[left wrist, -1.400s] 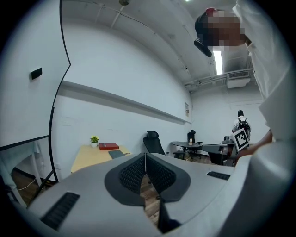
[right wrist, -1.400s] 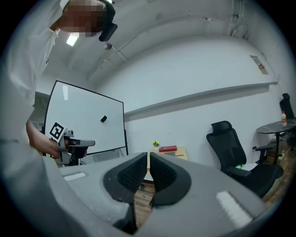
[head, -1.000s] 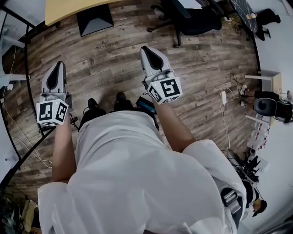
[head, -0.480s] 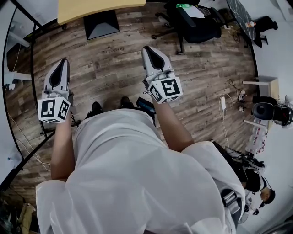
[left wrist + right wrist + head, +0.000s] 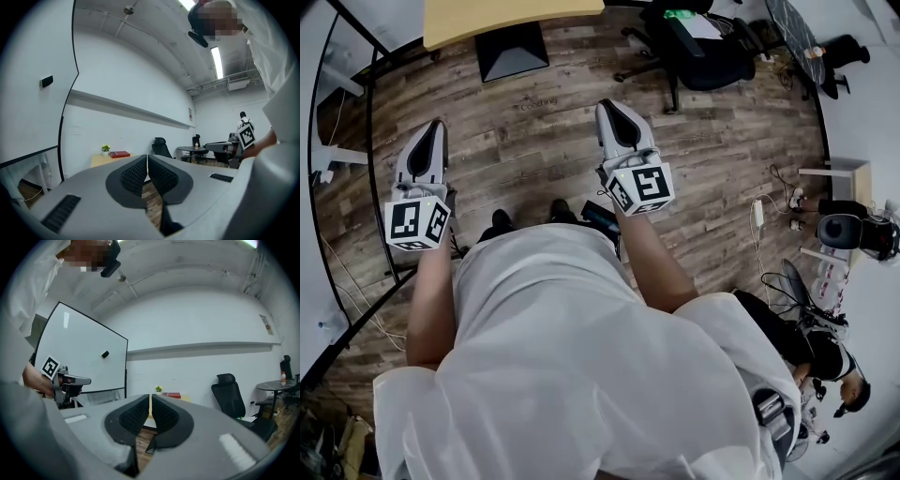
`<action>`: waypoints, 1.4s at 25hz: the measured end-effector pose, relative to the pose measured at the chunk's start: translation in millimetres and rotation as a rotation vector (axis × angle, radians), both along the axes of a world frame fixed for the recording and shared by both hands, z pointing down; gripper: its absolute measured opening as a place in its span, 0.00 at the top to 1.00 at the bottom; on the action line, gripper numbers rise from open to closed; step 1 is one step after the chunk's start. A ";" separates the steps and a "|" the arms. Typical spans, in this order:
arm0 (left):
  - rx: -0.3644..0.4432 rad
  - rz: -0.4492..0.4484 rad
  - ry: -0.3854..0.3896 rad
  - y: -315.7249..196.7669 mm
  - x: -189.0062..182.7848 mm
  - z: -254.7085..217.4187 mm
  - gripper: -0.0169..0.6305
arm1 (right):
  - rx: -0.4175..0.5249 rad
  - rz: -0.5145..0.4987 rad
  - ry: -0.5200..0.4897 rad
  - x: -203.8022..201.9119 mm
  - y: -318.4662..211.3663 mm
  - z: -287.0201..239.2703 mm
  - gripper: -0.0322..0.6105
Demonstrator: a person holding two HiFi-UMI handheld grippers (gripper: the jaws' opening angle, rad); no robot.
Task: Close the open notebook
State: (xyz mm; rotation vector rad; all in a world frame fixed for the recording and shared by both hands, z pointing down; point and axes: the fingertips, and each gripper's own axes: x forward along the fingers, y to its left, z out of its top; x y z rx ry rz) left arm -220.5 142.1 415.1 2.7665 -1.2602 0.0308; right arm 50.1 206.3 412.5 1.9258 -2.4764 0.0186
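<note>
Both grippers are held level over the wood floor, well short of the yellow table (image 5: 487, 17). In the head view my left gripper (image 5: 434, 128) is at the left and my right gripper (image 5: 612, 106) at the centre, each with its jaws shut on nothing. Far ahead on the yellow table (image 5: 101, 160) lies a red notebook (image 5: 120, 154) beside a small potted plant (image 5: 106, 148). The right gripper view shows the same red notebook (image 5: 173, 395) just past the shut right gripper (image 5: 150, 396). Whether the notebook lies open is too small to tell. The left gripper (image 5: 147, 158) has its pads together.
A black box (image 5: 511, 49) sits under the table. A black office chair (image 5: 703, 47) stands at the back right, with cables and a power strip (image 5: 758, 202) on the floor at the right. A whiteboard frame (image 5: 370, 159) runs along the left. Another person (image 5: 825, 361) is at the lower right.
The table, the black box and the chair have come further into the head view as I moved forward. Both grippers stay shut and side by side.
</note>
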 end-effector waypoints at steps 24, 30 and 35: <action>-0.033 0.003 0.020 -2.1 4.5 7.4 0.95 | -0.029 -0.027 -0.024 8.4 -9.6 12.3 0.93; -0.041 0.000 0.017 -2.6 6.3 10.2 0.95 | -0.031 -0.020 -0.014 13.0 -12.3 15.4 0.93; -0.051 -0.014 0.034 -6.0 6.5 8.3 0.95 | -0.031 -0.030 -0.017 14.6 -14.6 15.5 0.93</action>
